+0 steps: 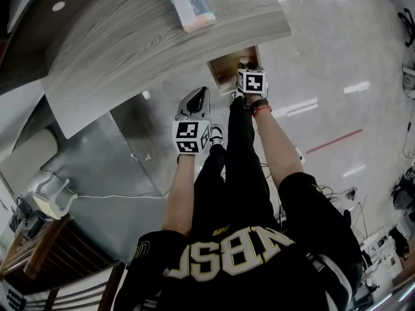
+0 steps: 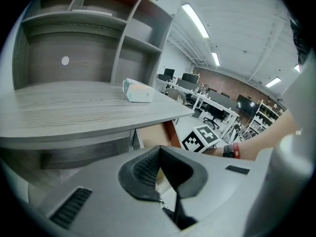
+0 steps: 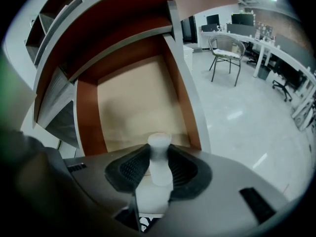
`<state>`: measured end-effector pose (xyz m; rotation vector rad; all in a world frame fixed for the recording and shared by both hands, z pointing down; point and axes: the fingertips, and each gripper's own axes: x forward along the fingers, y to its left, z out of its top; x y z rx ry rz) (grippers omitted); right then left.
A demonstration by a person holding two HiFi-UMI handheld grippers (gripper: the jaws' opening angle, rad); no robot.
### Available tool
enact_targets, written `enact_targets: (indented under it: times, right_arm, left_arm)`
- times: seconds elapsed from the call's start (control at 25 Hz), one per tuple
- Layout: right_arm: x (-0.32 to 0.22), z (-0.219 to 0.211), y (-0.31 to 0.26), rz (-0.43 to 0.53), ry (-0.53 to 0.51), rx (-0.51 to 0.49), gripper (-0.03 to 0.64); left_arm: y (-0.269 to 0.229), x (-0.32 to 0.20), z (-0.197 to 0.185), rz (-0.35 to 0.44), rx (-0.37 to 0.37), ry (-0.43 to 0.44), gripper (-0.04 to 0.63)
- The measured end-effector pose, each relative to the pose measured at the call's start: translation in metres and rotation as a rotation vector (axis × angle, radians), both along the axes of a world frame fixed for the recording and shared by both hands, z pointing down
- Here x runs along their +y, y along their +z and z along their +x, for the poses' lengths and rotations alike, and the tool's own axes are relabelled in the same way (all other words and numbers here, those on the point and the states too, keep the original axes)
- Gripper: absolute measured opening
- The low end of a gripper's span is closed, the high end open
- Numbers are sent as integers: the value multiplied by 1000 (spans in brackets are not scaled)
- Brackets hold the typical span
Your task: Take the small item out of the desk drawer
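The desk drawer [image 1: 224, 70] stands pulled out under the grey wood desk top [image 1: 130, 44]; its tan floor [image 3: 133, 102] shows in the right gripper view. My right gripper [image 3: 159, 154] reaches into it, shut on a small white bottle [image 3: 159, 173] whose round cap sticks up between the ribbed pads [image 3: 129, 168]. From the head view this right gripper [image 1: 244, 65] is at the drawer's mouth and the bottle is hidden. My left gripper [image 1: 200, 93] hangs lower left of the drawer, over the floor. Its tips [image 2: 159, 149] meet with nothing between them.
A tissue box [image 1: 193, 8] lies on the desk top near its right end. Shelf compartments [image 2: 98, 28] rise behind the desk. Red-brown drawer side walls [image 3: 180, 83] flank the right gripper. The person's legs [image 1: 227, 173] stand below; a white cable [image 1: 110, 196] runs across the floor.
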<state>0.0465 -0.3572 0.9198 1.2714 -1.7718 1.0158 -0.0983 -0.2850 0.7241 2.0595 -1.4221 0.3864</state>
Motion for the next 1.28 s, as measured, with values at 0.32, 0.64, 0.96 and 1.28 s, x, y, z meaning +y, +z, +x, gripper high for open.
enact_targets:
  times: [0.32, 0.64, 0.96, 1.28]
  right_arm:
    - [8, 4, -35, 45, 7, -14, 120]
    - [35, 1, -70, 84, 14, -54, 120]
    - [53, -3, -129, 173, 28, -82, 120]
    - [73, 4, -195, 246, 40, -60, 121]
  left_arm:
    - [-20, 4, -7, 37, -1, -12, 14]
    - [-41, 15, -13, 68, 2, -10, 14]
    - [-62, 28, -30, 72, 2, -50, 14]
    - [-108, 34, -40, 142, 14, -81, 14]
